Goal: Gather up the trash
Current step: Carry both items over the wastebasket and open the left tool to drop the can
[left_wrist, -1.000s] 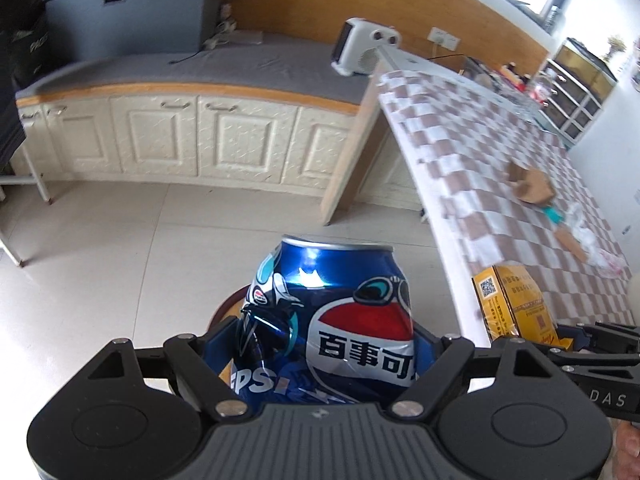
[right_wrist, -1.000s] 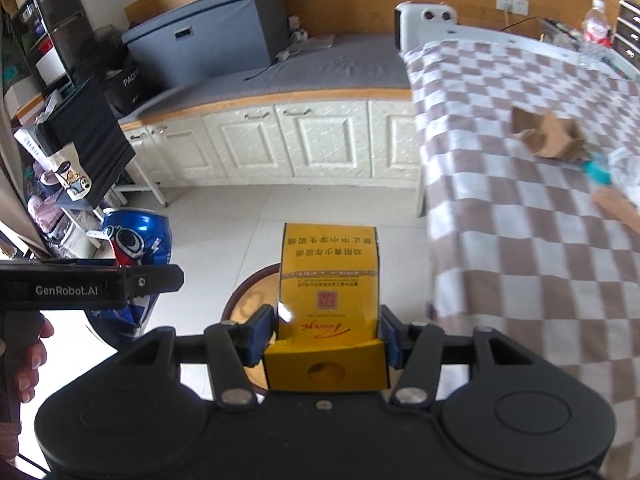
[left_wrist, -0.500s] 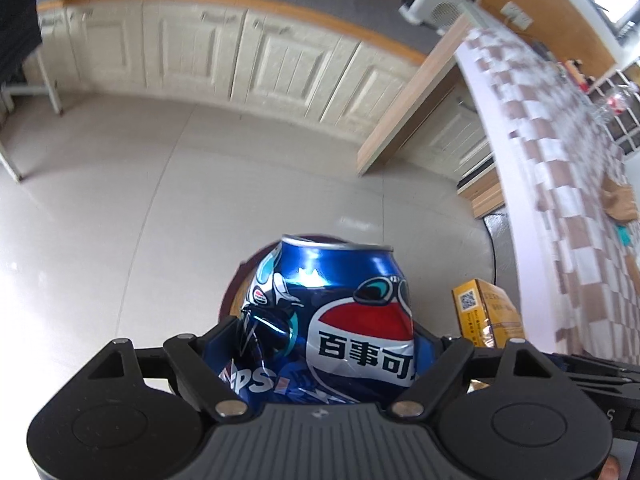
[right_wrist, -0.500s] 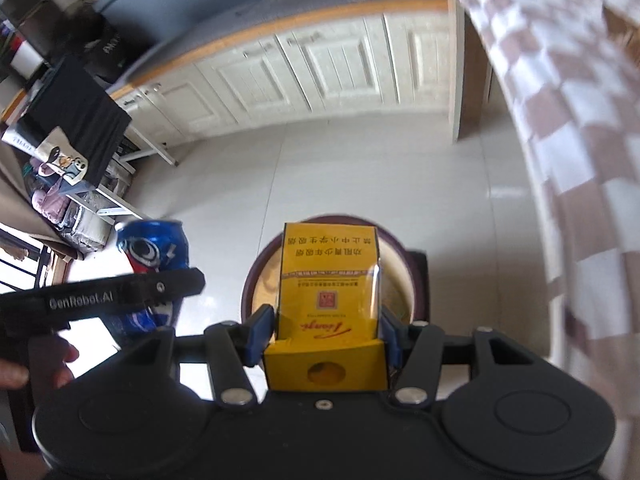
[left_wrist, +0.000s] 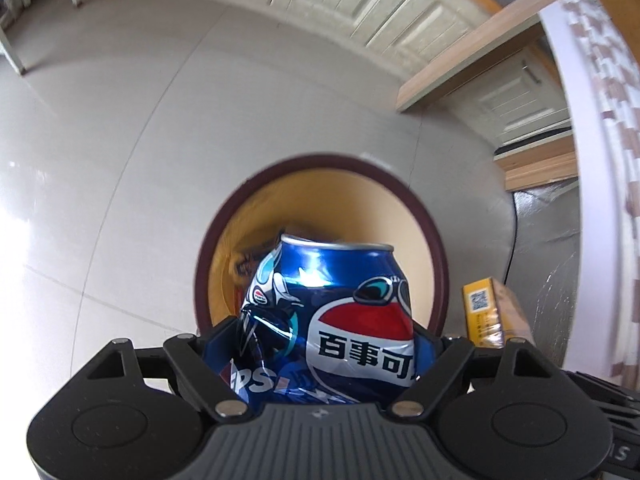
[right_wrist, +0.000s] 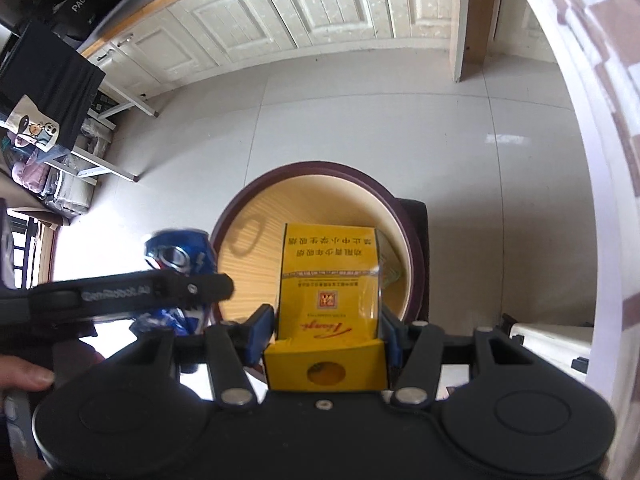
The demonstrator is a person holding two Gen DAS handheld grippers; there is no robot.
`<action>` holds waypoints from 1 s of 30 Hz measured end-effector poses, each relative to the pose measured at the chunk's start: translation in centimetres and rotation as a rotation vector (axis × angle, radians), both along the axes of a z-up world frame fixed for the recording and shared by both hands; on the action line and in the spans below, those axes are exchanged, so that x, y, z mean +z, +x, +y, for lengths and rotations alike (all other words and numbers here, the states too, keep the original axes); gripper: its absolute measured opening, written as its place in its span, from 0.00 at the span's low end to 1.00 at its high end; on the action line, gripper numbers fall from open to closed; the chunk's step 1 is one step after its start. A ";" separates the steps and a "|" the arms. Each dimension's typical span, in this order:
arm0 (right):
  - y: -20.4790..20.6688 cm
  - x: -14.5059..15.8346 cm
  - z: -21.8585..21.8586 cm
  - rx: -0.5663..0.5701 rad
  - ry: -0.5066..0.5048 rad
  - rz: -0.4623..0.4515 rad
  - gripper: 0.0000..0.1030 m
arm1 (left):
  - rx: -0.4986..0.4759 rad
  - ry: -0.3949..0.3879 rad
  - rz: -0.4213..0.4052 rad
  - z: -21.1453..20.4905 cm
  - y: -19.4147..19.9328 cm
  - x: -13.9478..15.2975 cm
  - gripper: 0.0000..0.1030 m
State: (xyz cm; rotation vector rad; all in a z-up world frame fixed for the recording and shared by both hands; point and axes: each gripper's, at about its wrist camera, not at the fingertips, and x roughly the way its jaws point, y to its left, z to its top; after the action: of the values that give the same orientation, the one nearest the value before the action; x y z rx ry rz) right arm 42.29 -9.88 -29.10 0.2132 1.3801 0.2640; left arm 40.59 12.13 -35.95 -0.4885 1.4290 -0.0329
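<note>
A dented blue Pepsi can (left_wrist: 332, 312) sits between the fingers of my left gripper (left_wrist: 320, 336), which is shut on it. The can hangs over a round bin (left_wrist: 320, 159) with a dark maroon rim and a yellow inside. My right gripper (right_wrist: 328, 320) is shut on a yellow cigarette box (right_wrist: 330, 280), held over the same bin (right_wrist: 320, 166). In the right wrist view the can (right_wrist: 176, 254) hangs at the bin's left rim, behind a left gripper finger (right_wrist: 132, 292). The box (left_wrist: 486, 312) shows at the right of the left wrist view. Some litter lies in the bin's bottom.
White cabinets (right_wrist: 320, 12) line the far side of the tiled floor (left_wrist: 100, 140). A table with a checked cloth (right_wrist: 600, 120) curves down the right edge. A rack with a black cloth (right_wrist: 48, 80) stands at the left. A person's thumb (right_wrist: 24, 376) shows at the lower left.
Both grippers have sunk and tipped downward, so the bin, first mostly hidden, now lies open beneath them. The can and the box stay held as before.
</note>
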 end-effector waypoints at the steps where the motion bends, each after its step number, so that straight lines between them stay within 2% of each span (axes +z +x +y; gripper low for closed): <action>1: 0.1 -0.3 -0.1 -0.002 -0.001 0.006 0.54 | 0.022 0.000 0.006 -0.1 0.1 -0.5 0.82; 4: 0.5 -1.0 -0.4 -0.007 0.000 0.022 0.54 | 0.085 -0.012 0.030 -0.2 0.3 -1.5 0.83; 7: 1.0 -1.8 -0.4 -0.016 0.005 0.041 0.54 | 0.080 -0.010 0.075 -0.6 0.5 -2.4 0.83; 10: 1.2 -2.5 -0.5 -0.018 0.008 0.057 0.54 | 0.076 -0.034 0.115 -0.7 0.2 -3.1 0.98; 14: 1.4 -3.4 -0.5 -0.020 0.017 0.077 0.55 | 0.063 -0.018 0.120 -0.6 -0.1 -3.3 0.98; 21: 1.5 -5.4 0.0 0.008 0.031 0.120 0.56 | 0.031 0.072 0.091 0.3 -0.1 -2.6 0.98; 30: 2.4 -8.3 1.4 0.036 0.022 0.133 0.56 | 0.025 0.132 0.085 1.7 -0.9 -2.5 0.98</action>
State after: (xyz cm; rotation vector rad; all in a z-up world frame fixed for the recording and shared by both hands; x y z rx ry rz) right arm 44.74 -8.51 -37.43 0.2274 1.5147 0.2990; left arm 39.73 13.83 -38.41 -0.4023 1.4973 0.1028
